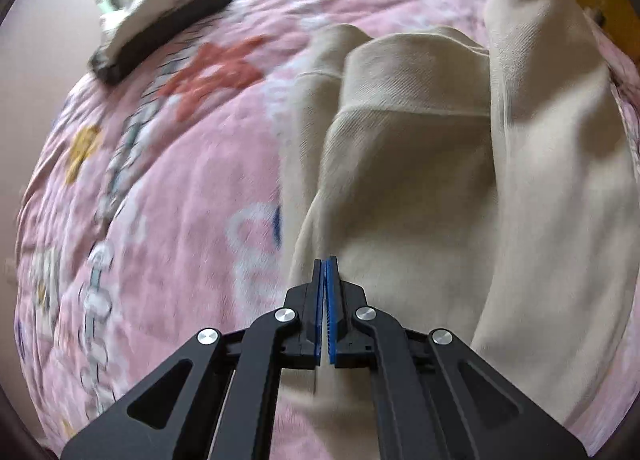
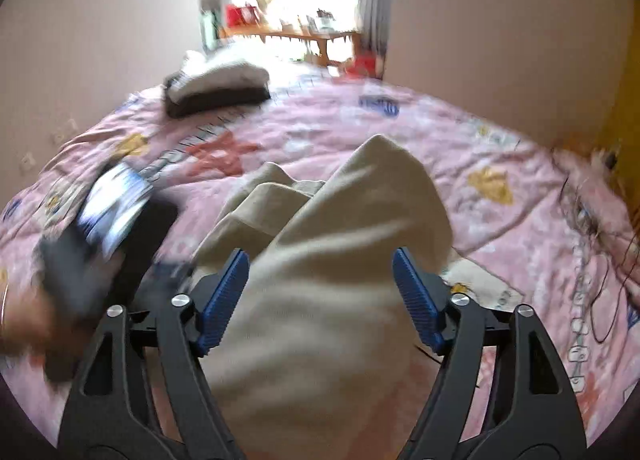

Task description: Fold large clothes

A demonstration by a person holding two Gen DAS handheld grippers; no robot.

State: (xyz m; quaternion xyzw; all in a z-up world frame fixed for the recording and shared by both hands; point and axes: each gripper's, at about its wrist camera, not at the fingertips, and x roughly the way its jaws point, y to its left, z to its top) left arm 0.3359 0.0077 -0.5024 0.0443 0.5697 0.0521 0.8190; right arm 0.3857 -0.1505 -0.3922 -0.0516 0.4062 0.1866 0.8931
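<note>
**Left tool pinching the cream garment, right tool spread wide over it**

The left tool (image 1: 326,264) is sitting with its blue pads pressed together, and an edge of the cream garment (image 1: 420,179) appears to be running into them, so it is gripping the cloth. The garment is lying bunched ahead and to the right of that tool on the pink bedspread (image 1: 160,199).

The right wrist view is showing what the left cannot: the right tool (image 2: 320,256) is standing with its jaws far apart, the cloth (image 2: 320,300) mounding up between and ahead of them without being clamped. A blurred dark device (image 2: 108,219) is showing to the left of this tool, too smeared to make out.

Far ahead and left of both tools, a folded stack of clothes (image 2: 218,87) is resting on the bed. Beyond it, a wooden shelf (image 2: 288,35) is crossing a bright window. Thin cables (image 2: 600,260) are trailing over the bedspread to the right.
</note>
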